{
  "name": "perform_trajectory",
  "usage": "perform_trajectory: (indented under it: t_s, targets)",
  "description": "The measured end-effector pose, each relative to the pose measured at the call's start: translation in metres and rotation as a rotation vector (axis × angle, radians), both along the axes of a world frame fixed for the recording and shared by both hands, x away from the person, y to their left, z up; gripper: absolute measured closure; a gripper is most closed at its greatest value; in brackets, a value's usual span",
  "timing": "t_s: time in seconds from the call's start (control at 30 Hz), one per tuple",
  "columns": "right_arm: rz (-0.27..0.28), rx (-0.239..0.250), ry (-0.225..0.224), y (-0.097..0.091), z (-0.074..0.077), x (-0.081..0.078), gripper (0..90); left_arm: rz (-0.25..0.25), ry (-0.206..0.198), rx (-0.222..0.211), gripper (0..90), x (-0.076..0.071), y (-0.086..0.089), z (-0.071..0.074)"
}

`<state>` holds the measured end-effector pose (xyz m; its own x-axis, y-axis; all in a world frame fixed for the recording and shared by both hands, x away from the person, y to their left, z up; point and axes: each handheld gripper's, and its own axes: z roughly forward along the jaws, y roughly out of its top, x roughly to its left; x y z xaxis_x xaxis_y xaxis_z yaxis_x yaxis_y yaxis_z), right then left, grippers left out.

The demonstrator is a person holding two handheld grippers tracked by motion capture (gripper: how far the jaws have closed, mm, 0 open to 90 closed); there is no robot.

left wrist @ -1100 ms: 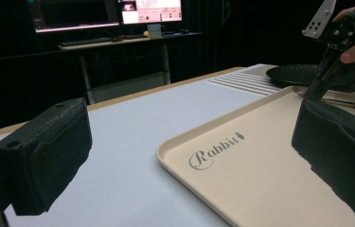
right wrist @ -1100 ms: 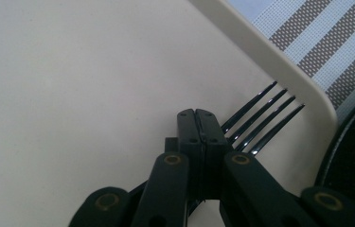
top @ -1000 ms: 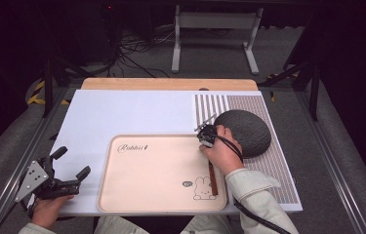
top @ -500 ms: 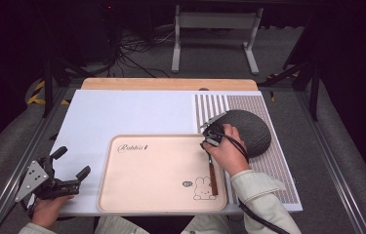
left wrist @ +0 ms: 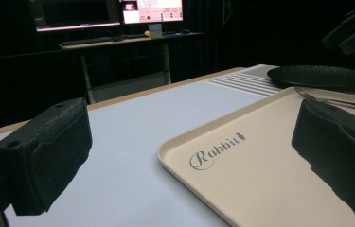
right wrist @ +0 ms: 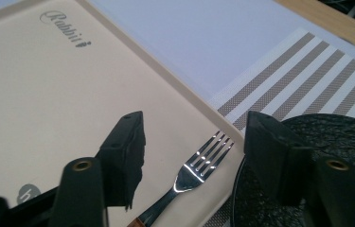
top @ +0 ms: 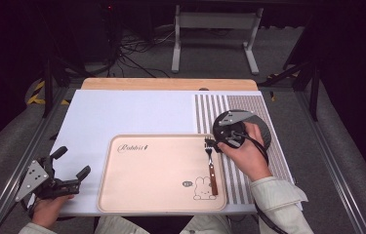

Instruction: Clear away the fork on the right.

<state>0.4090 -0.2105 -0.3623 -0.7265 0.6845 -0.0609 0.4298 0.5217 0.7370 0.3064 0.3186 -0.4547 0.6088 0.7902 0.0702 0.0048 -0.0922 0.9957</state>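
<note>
My right claw (top: 212, 142) sits over the tray's (top: 156, 170) right edge, just above the fork's tines. Its jaws have just been opening and now stand apart, with nothing pinched between them. In the right gripper view the fork (right wrist: 191, 176) lies below the gap between the jaws, free of both pads.

The fork (top: 211, 165) lies flat on the tray, along its right side. Tines point away from me, the wooden handle points toward me. The tray's rabbit print is just beside the handle end.

The dark plate (top: 263, 130) rests on the striped mat (top: 210, 109), just right of the tray. My right hand (top: 244, 151) covers part of it.

My left claw (top: 71, 165) is held at the desk's (top: 122, 112) near left corner, well apart from the fork. Its jaws are spread wide and hold nothing. In the left gripper view they frame the white desk top and the tray (left wrist: 260, 161), with the fork (left wrist: 331, 100) and plate (left wrist: 318, 75) far off.
</note>
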Motion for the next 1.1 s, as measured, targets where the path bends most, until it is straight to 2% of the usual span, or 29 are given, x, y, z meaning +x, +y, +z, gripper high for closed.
perform_trajectory:
  t_s: [0.27, 0.43, 0.47, 0.53, 0.57, 0.63, 0.83, 0.9, 1.0, 1.1]
  targets:
    - [0.010, 0.025, -0.074, -0.018, 0.012, -0.016, 28.4, 0.006, -0.001, -0.004, 0.0, -0.001, 0.000, 0.000]
    - [0.014, 0.092, -0.120, -0.036, 0.015, -0.024, 21.1, 0.007, -0.002, -0.001, 0.0, 0.000, 0.000, 0.000]
    - [0.017, 0.113, -0.152, -0.043, 0.016, -0.027, 18.6, 0.007, -0.001, -0.001, 0.0, 0.000, 0.000, 0.000]
    - [0.018, 0.117, -0.164, -0.045, 0.016, -0.028, 17.0, 0.006, 0.001, -0.001, 0.0, 0.000, 0.000, 0.000]
    - [0.009, 0.134, -0.179, -0.052, 0.014, -0.031, 13.4, 0.006, 0.001, -0.002, 0.0, 0.000, 0.000, 0.000]
    - [0.003, 0.141, -0.181, -0.056, 0.013, -0.032, 13.5, 0.007, 0.002, -0.003, 0.0, 0.000, 0.000, 0.000]
    - [0.010, 0.208, -0.260, -0.080, 0.004, -0.043, 9.3, 0.008, 0.002, -0.003, 0.0, 0.000, 0.000, 0.000]
    - [0.011, 0.225, -0.270, -0.084, 0.002, -0.045, 8.8, 0.009, 0.001, -0.002, 0.0, 0.000, 0.000, 0.000]
    - [0.010, 0.267, -0.280, -0.094, -0.005, -0.049, 7.3, 0.011, -0.001, -0.003, 0.0, 0.000, 0.000, 0.000]
    - [0.014, 0.306, -0.312, -0.106, -0.018, -0.056, 6.3, 0.010, -0.001, 0.002, 0.0, -0.001, 0.000, 0.000]
